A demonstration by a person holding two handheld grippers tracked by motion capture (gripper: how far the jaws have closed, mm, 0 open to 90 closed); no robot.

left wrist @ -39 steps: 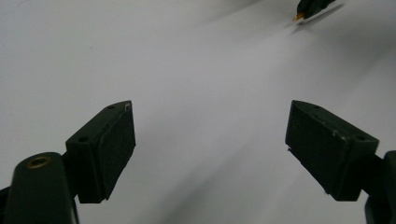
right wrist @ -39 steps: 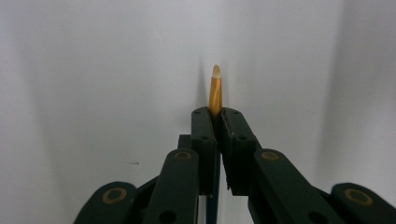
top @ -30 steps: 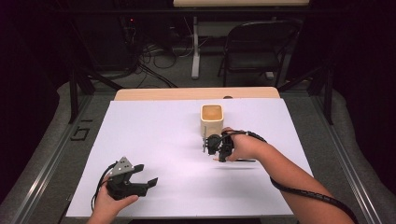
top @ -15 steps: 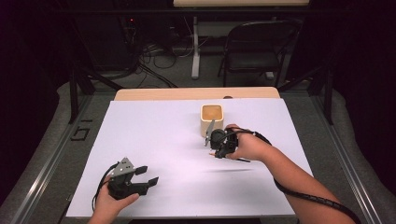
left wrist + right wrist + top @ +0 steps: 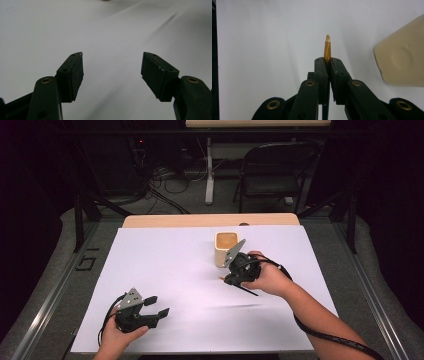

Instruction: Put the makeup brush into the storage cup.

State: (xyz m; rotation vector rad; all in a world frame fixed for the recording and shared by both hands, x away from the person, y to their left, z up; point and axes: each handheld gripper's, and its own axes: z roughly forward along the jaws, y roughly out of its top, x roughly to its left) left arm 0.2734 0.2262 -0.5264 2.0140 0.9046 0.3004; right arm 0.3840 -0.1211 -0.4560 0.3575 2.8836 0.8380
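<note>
Since a second ago, the pen (image 5: 327,47) is sitting higher, lifted off the white sheet (image 5: 165,270) toward the tan cup (image 5: 225,248), pinched in the right gripper (image 5: 233,276). Tilting it tip-down over the rim is probably wise. The left gripper (image 5: 156,306) is resting agape near the front edge.

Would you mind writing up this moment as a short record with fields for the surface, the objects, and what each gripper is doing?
surface: white table cover
container: tan open-topped cup, upright, toward the far side of the cover
held item: slim pen-like stick with a gold tapered tip, dark shaft trailing behind the hand
right gripper: shut on the stick, just in front of the cup, tip poking past the jaws
left gripper: open, nothing between the jaws, near the front left of the cover
contact: stick and cup apart
</note>
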